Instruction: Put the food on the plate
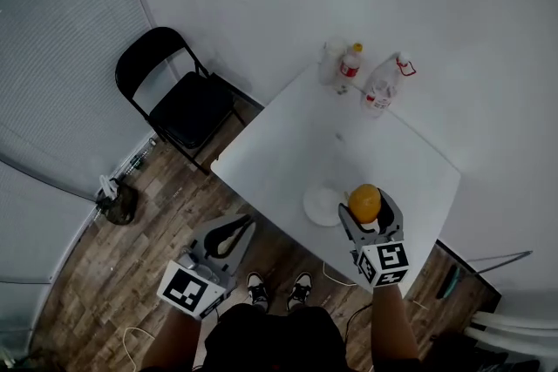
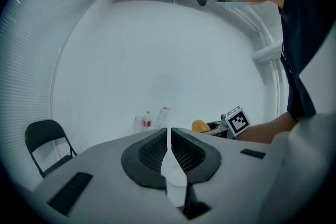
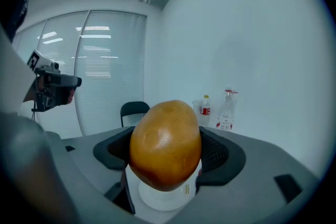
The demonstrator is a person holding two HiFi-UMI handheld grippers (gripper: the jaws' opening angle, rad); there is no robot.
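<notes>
Risk: the table (image 1: 288, 144) is smooth and the plate (image 1: 321, 205) sits near its 6 o'clock edge. The right gripper (image 1: 368, 210) is clamped on the mango (image 1: 364, 202) over the plate's 3 o'clock rim, so an off-centre or high release would likely let the round fruit roll off, perhaps to the floor (image 1: 148, 213). The left gripper (image 1: 228, 233), jaws together and empty, hangs off the table at 7 o'clock. Room: white walls, blinds (image 1: 52, 57) at 9 o'clock, chair (image 1: 179, 96) at 10, bottles (image 1: 350, 64) at 12.

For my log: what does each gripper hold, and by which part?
Right gripper clamps the mango across its middle; left gripper is shut, empty.
</notes>
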